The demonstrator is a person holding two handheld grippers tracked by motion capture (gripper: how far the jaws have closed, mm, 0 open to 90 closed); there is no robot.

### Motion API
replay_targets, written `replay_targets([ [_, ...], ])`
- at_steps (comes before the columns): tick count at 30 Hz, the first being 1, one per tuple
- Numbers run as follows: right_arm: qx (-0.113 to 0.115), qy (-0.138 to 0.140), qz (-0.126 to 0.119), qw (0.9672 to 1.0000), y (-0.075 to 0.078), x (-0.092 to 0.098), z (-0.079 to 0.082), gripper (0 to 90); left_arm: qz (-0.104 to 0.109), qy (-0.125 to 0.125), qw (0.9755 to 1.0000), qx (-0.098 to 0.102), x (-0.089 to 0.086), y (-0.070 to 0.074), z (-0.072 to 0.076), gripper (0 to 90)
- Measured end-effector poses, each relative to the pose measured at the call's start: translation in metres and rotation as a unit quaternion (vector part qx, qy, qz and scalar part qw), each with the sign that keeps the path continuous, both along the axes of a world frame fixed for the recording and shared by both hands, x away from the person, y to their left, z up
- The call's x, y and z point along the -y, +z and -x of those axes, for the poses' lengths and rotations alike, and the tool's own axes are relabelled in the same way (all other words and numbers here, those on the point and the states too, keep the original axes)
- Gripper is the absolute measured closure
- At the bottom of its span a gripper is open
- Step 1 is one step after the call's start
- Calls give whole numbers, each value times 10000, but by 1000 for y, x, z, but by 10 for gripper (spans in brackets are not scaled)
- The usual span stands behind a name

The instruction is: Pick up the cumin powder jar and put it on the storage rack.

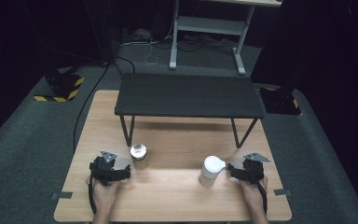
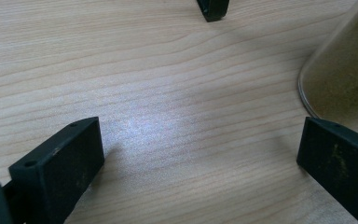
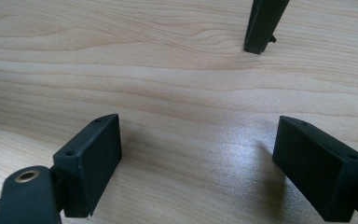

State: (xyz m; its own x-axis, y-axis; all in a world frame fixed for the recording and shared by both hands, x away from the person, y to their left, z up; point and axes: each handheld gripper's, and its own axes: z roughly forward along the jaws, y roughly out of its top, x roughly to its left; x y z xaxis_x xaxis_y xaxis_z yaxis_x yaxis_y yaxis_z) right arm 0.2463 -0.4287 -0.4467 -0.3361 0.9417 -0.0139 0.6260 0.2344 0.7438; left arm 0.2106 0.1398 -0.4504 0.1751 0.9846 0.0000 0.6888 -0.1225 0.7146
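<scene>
left gripper (image 1: 127, 171): jaws spread, nothing between, just left of jar
glass jar (image 1: 139, 156): round, clear, tan granular fill, near-left
right gripper (image 1: 230, 170): jaws apart, empty
white bottle (image 1: 210, 170): smooth cylinder, near-right
table (image 1: 177, 196): light wood grain

Grey carpet (image 1: 23, 154), dark surroundings

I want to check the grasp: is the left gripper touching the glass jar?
Apart. In the left gripper view, the left gripper stands open with bare table between its jaws, and the glass jar sits just beyond the right-hand jaw.
</scene>
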Motion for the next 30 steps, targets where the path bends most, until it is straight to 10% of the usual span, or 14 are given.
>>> replay_targets([
  [30, -65, -83, 20, 9999, 1, -2, -2, 84, 59, -531, 9986, 9, -11, 1, 20, 7],
])
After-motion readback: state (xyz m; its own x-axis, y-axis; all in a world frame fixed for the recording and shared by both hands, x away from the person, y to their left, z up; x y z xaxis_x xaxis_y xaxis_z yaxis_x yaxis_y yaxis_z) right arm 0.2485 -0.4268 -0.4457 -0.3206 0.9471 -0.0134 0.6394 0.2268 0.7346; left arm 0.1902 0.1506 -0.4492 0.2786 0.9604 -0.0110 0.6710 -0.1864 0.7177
